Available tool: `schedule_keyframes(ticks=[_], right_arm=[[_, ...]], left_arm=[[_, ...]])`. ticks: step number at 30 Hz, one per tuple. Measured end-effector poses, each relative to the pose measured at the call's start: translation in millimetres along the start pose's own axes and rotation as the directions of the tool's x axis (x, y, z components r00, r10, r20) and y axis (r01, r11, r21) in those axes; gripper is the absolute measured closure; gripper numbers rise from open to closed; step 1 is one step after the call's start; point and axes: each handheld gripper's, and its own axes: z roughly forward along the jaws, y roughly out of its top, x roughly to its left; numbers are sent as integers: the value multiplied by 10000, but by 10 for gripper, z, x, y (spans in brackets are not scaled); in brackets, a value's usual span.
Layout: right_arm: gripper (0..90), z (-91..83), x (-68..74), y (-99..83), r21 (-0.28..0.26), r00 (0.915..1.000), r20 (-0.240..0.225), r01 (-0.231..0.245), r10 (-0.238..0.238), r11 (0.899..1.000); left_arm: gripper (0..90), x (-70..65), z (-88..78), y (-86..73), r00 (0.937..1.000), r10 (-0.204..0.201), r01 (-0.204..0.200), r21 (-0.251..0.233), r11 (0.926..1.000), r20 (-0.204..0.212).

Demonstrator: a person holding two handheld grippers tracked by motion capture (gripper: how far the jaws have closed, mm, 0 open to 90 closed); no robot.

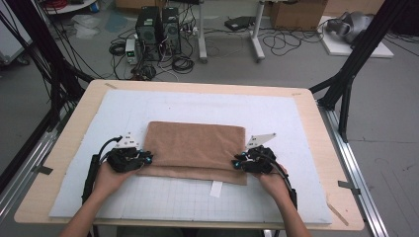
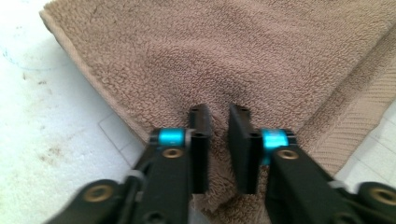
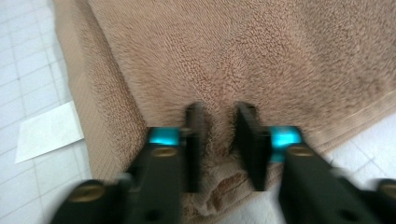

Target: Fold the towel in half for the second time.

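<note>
Terry towel (image 1: 195,148): brown, folded, lying flat mid-tabletop (image 1: 64,163) on the white mat (image 1: 276,116).
Feel: soft, limp, light; likely to sag and drape.
Left claw (image 2: 218,140): pinching pile at the near left corner.
Right claw (image 3: 219,140): clenched on the near right corner.
Best hold: both layers, at the corners.
</note>
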Motion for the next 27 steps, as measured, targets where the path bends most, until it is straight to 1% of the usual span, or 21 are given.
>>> schedule_keyframes(ticks=[3,6,9,11,14,16,17,18,19,20,21,22,24,27], right_arm=[[833,-30,-3,34,7,9999,-55,104,-104,9999],[834,-98,0,81,-134,9999,-27,107,-108,9999],[833,-190,25,157,-254,9997,-78,248,-250,9994],[833,-261,47,210,-420,9992,-158,352,-359,9985],[831,-374,95,266,-532,9985,-186,498,-508,9973],[826,-446,145,278,-542,9976,-260,628,-643,9966],[822,-470,167,271,-539,9972,-290,671,-687,9963],[816,-475,185,254,-556,9968,-395,672,-694,9962],[800,-472,202,230,-431,9962,-578,629,-653,9971],[753,-459,221,204,-289,9958,-676,601,-619,9978],[702,-443,228,181,-211,9960,-652,598,-611,9980],[673,-429,232,161,-267,9960,-743,486,-505,9985],[660,-404,225,136,-345,9963,-764,372,-398,9987],[625,-333,227,119,-263,9949,-915,409,-432,9988]], left_arm=[[858,-12,-39,17,10000,-42,42,-100,9999,-61],[861,-2,-137,38,9999,-166,166,-426,9990,-13],[862,-9,-247,87,9998,-213,213,-758,9969,-1],[862,-22,-317,129,9999,-159,163,-876,9960,53],[862,-47,-428,172,9999,-61,73,-1089,9940,114],[862,-53,-498,169,9994,-91,132,-1242,9922,335],[860,-50,-522,154,9980,-192,266,-1260,9917,597],[857,-48,-542,130,9968,-217,309,-1221,9920,765],[856,-52,-556,96,9964,-211,309,-1200,9923,819],[829,-48,-560,62,9950,-253,363,-1145,9928,964],[761,-43,-553,33,9943,-407,512,-1069,9930,981],[696,-37,-544,7,9947,-467,556,-982,9936,914],[677,-30,-514,-30,9945,-530,608,-869,9944,901],[650,-74,-435,-44,9965,-173,224,-618,9978,812]])
